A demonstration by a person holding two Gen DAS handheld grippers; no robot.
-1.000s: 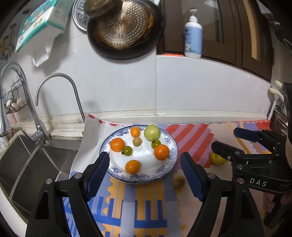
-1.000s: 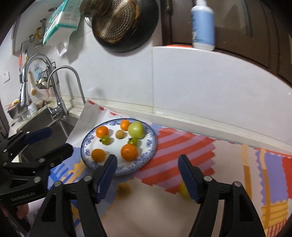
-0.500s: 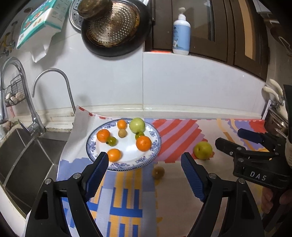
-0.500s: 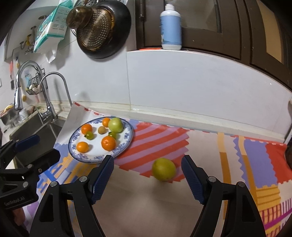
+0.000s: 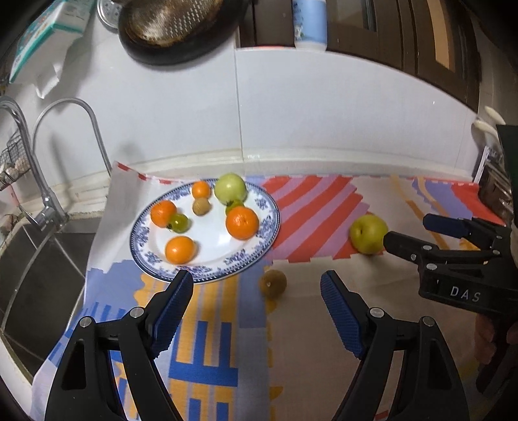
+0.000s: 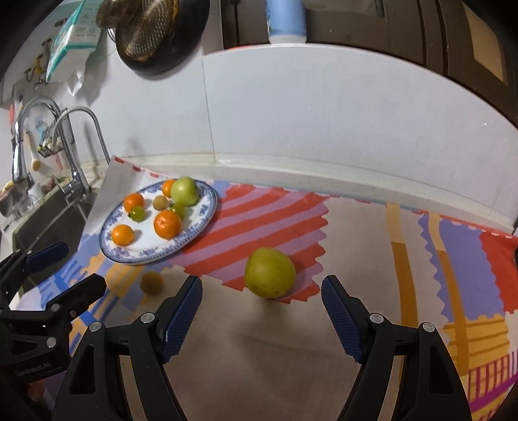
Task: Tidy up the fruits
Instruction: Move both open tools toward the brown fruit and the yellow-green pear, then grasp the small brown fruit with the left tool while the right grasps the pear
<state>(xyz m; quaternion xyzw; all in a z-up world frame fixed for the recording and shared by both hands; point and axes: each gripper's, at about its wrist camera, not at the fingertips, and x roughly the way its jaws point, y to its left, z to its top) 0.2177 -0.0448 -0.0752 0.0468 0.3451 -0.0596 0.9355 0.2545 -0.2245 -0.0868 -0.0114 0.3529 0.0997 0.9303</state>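
A blue-and-white plate (image 5: 269,223) (image 6: 208,212) on the colourful mat holds three oranges, a pale green round fruit, two small green ones and a small brown one. A loose small brown fruit (image 5: 273,282) (image 6: 151,282) lies on the mat just off the plate's near rim, a little ahead of my open left gripper (image 5: 255,278) (image 6: 77,267). A larger yellow-green fruit (image 6: 269,272) (image 5: 368,233) rests on the striped patch, right in front of my open right gripper (image 6: 260,285) (image 5: 409,230) and not touched by its fingers.
A steel sink (image 5: 32,275) with two faucets (image 5: 74,107) drops off left of the mat. The white tiled wall (image 5: 323,113) closes the back, with a dark pan (image 5: 174,29) hung on it and a pump bottle (image 5: 309,22) on the ledge above.
Both grippers have come down toward the mat. The plate slid left in both views; the brown fruit now lies ahead of the left jaws, the yellow-green fruit ahead of the right.
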